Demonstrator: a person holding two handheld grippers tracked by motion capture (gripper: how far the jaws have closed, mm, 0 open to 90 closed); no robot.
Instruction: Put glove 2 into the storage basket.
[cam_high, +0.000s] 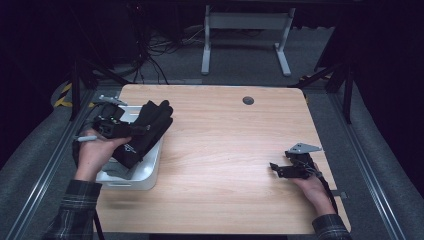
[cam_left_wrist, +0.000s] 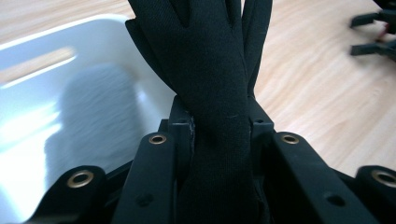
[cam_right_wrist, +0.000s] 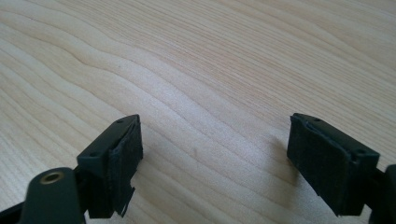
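While my left gripper (cam_high: 131, 129) stays out of the tray, its jaws are clamped on a black glove (cam_high: 147, 131) that it holds up above the white tray (cam_high: 150, 176) at the table's left edge. From the clamp, the glove runs with its fingers pointing far and right and its cuff hanging down toward the tray. In the left gripper view the glove (cam_left_wrist: 212, 70) rises straight between the jaws. My right gripper (cam_high: 278, 168) rests well apart at the near right, jaws spread wide over bare table (cam_right_wrist: 210, 70), nothing between them. Open wood lies between the two hands, and nothing stands in the way.
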